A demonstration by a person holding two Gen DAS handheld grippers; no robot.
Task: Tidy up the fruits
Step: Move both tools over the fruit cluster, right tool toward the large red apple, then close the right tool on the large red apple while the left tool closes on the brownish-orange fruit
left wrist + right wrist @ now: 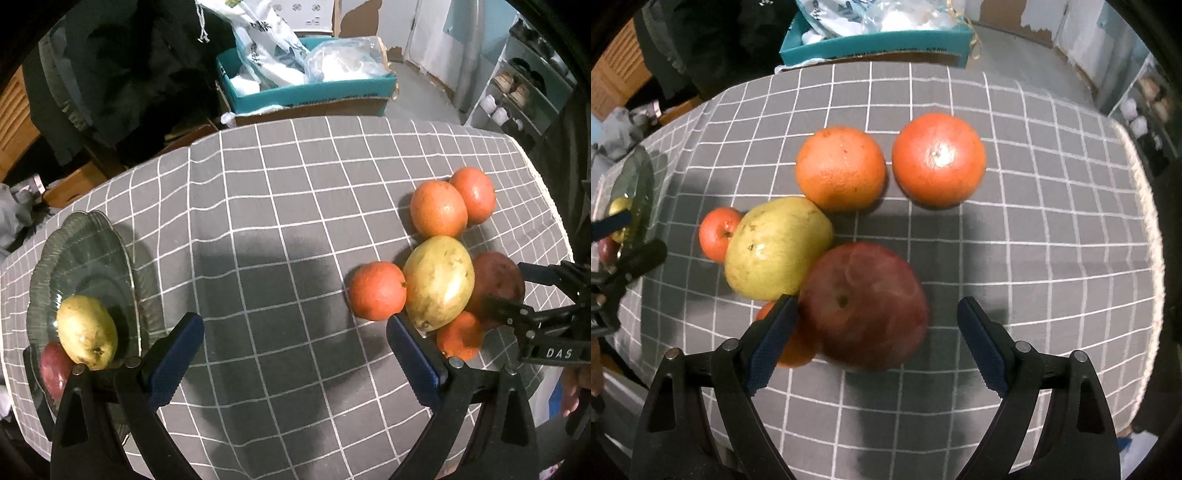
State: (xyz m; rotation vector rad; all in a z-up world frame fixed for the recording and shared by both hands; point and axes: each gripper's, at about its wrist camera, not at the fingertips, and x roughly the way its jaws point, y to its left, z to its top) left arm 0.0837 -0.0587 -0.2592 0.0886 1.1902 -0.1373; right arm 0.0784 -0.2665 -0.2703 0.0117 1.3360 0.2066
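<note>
1. Hovering over the grey cloth with a white grid (280,206), the left gripper (295,354) has its blue-padded jaws spread wide with nothing between them, at the bottom centre of the left wrist view.
2. At the lower left of that view sits a ribbed clear-glass plate (92,240); on it lie a yellow-green mango (87,331) and, just beneath it, a dark red fruit (54,369), partly hidden by the gripper body.
3. At the right of the same view the loose fruit is heaped together: a large yellow-green mango (439,281) in the middle, a small orange (376,290) touching its left side, and two big oranges above it.
4. In the right wrist view the right gripper (877,343) is also wide apart, holding nothing; it straddles a large dark red apple-like fruit (864,306) at the lower centre, which looks blurred.
5. The left blue pad (774,341) lies just beside that red fruit, over a half-hidden orange (798,350); whether it touches either cannot be told. The right pad stands clear of the fruit.
6. Higher in this view, a pale orange citrus (840,172) and a redder round citrus (938,158) sit side by side, near each other.
7. A teal cardboard box (879,46) of bags stands beyond the table's far edge, at the top centre.
</note>
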